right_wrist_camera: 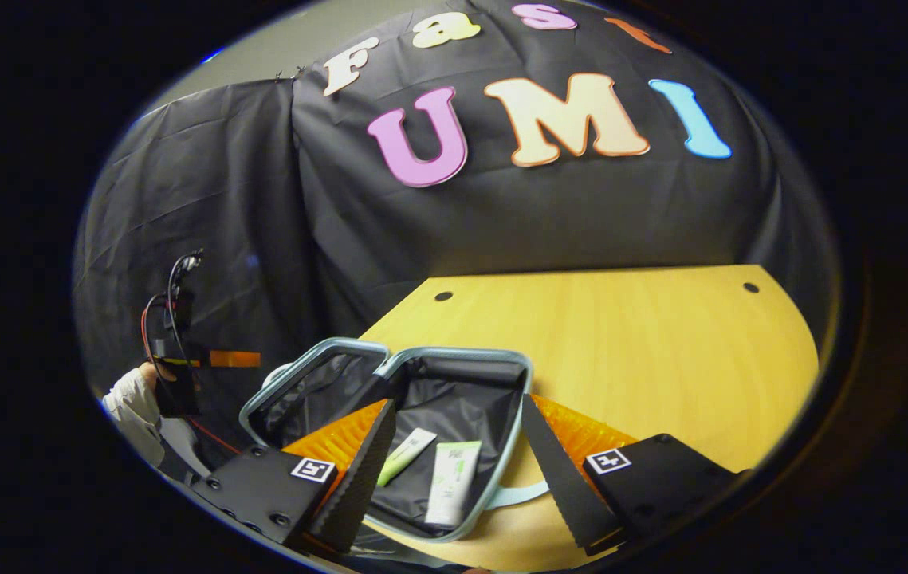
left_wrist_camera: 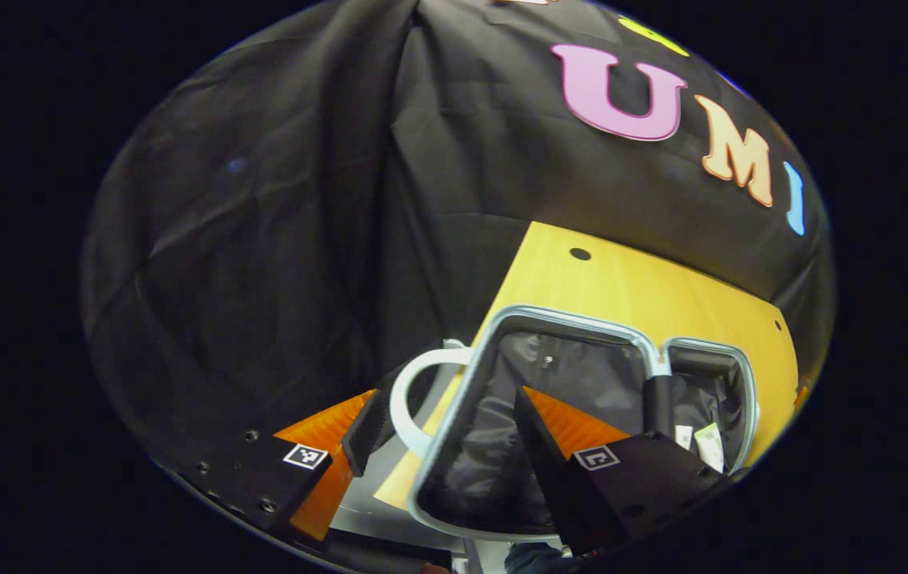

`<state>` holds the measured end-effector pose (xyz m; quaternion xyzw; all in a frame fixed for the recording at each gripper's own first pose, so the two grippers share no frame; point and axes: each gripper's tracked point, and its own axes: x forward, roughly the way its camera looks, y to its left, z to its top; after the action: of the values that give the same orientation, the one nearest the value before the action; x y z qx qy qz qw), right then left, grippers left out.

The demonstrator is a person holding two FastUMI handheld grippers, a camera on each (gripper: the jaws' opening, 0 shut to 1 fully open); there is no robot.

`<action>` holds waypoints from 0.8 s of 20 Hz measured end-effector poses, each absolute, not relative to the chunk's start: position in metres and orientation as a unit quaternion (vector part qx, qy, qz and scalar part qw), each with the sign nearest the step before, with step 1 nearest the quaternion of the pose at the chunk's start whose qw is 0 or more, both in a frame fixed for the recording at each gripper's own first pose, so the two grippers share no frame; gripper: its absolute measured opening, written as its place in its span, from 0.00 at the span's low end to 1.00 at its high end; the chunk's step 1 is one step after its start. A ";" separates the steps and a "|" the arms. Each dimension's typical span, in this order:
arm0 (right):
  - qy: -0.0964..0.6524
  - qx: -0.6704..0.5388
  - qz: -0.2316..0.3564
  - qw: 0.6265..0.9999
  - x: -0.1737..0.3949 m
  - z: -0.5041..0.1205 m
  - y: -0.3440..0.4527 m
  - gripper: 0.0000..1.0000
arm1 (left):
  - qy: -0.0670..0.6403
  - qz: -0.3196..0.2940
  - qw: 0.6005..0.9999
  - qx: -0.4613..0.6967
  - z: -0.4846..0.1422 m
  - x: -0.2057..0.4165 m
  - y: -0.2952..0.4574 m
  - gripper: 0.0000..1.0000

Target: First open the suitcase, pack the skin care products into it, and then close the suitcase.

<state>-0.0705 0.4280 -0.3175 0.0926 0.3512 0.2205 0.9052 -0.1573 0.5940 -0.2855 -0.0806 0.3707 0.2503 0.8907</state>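
Packing looks finished: 2 tubes are lying inside the open suitcase on the worktop, lower centre. My right gripper and left gripper are hovering, fingers spread, empty. Closing the lid is next.

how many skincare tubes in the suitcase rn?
2. Both lie in the open suitcase, right half: a slim green tube beside a wider white tube. The gripper fingers may hide more.

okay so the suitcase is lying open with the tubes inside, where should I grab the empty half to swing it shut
Grip the empty half by its pale rim on the outer edge farthest from the hinge. Come from outside with the left hand-held gripper, already beside it. That raised rim offers a thin lip; this is a judgement.
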 end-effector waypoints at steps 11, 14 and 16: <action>0.355 0.064 0.101 0.927 -0.053 -0.321 0.340 0.98 | 0.464 0.235 0.837 -0.169 -0.381 -0.144 0.654 0.72; 0.356 0.063 0.089 0.928 -0.054 -0.322 0.332 0.98 | 0.483 0.243 0.824 -0.169 -0.400 -0.145 0.656 0.51; 0.360 0.068 0.090 0.926 -0.056 -0.322 0.330 0.98 | 0.491 0.244 0.821 -0.161 -0.404 -0.142 0.657 0.26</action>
<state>-0.0557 0.3303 -0.3218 0.0679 0.3598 0.0902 0.9262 -0.1422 0.6569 -0.4038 -0.1614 0.4906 0.2442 0.8208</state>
